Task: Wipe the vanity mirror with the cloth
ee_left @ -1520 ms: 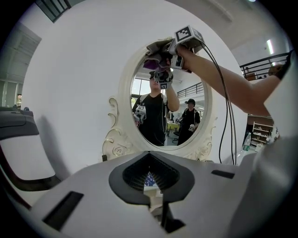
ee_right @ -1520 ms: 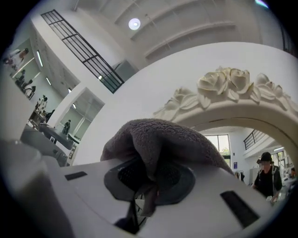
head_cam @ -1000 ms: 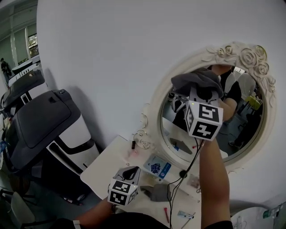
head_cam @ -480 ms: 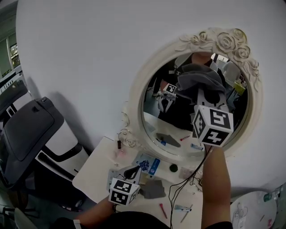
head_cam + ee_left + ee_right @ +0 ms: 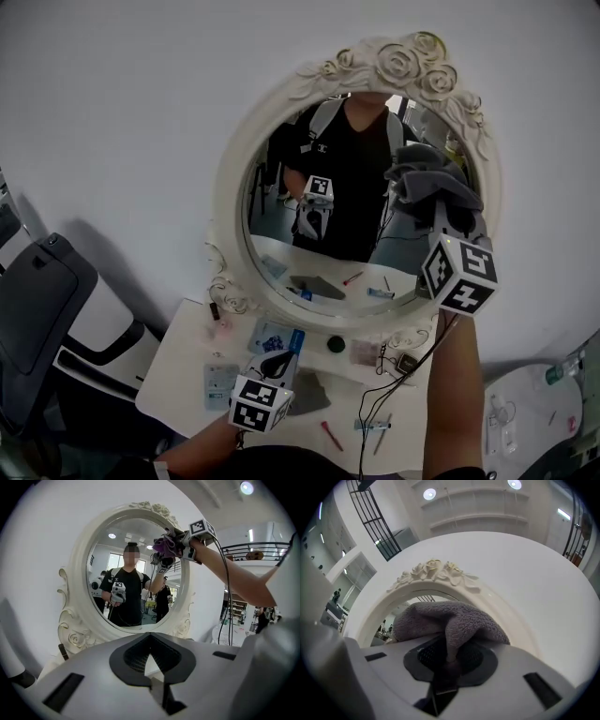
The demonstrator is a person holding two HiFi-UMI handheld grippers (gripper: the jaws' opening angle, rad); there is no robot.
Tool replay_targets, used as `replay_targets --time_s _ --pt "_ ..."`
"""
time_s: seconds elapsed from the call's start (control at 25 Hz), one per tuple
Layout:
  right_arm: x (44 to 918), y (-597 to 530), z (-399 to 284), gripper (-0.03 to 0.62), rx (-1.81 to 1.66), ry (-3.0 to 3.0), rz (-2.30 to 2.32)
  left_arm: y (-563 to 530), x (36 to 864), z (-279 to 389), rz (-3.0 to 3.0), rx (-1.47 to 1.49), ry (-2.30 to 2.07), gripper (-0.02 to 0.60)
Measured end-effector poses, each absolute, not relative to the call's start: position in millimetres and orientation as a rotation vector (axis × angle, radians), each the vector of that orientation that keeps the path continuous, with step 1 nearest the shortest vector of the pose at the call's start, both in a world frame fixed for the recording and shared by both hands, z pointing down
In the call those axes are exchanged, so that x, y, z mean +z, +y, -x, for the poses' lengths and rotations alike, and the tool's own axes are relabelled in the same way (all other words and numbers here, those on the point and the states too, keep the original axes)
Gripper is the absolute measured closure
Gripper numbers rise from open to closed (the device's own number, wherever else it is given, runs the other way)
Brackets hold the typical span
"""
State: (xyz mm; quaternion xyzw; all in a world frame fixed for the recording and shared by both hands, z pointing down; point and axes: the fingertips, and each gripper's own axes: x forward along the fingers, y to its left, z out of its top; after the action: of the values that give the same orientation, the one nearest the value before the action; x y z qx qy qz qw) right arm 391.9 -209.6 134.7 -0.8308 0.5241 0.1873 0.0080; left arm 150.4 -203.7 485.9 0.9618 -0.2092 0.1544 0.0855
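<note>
The oval vanity mirror (image 5: 230,202) with its white rose-carved frame stands on a white table against the wall. My right gripper (image 5: 439,217) is raised to the glass's right side, shut on a grey cloth (image 5: 424,180) that presses on the mirror near the rim. In the right gripper view the cloth (image 5: 447,618) bunches over the right gripper (image 5: 447,649), under the frame's roses (image 5: 436,571). My left gripper (image 5: 274,364) hangs low over the table, shut and empty. The left gripper view shows the left gripper (image 5: 150,644), the mirror (image 5: 78,569) and the cloth (image 5: 165,545).
On the table (image 5: 178,361) lie a blue packet (image 5: 279,337), a grey pad (image 5: 307,394), a red pen (image 5: 331,436), a small dark round thing (image 5: 336,344) and a black cable (image 5: 375,403). A dark grey and white machine (image 5: 42,309) stands left. A white round table (image 5: 525,422) is lower right.
My right gripper has slid the cloth across the glass from its upper left part to its right edge. The left gripper has stayed low over the table.
</note>
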Motion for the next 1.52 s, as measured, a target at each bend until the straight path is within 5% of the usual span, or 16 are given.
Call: replay_targets --time_s 0.4,0.96,1.52 --pt "152 -179 -422 0.540 0.603 1.500 2.706 -190 481 -169 -2.924 0.493 -0.560 0.575" --pt "153 -312 -226 0.543 0.663 2.083 2.263 -226 483 -62 -2.751 0.441 -0.973 0.575" --pt "176 -377 -193 0.543 0.477 2.088 2.245 -238 490 23 -2.613 0.403 -1.190 0.575"
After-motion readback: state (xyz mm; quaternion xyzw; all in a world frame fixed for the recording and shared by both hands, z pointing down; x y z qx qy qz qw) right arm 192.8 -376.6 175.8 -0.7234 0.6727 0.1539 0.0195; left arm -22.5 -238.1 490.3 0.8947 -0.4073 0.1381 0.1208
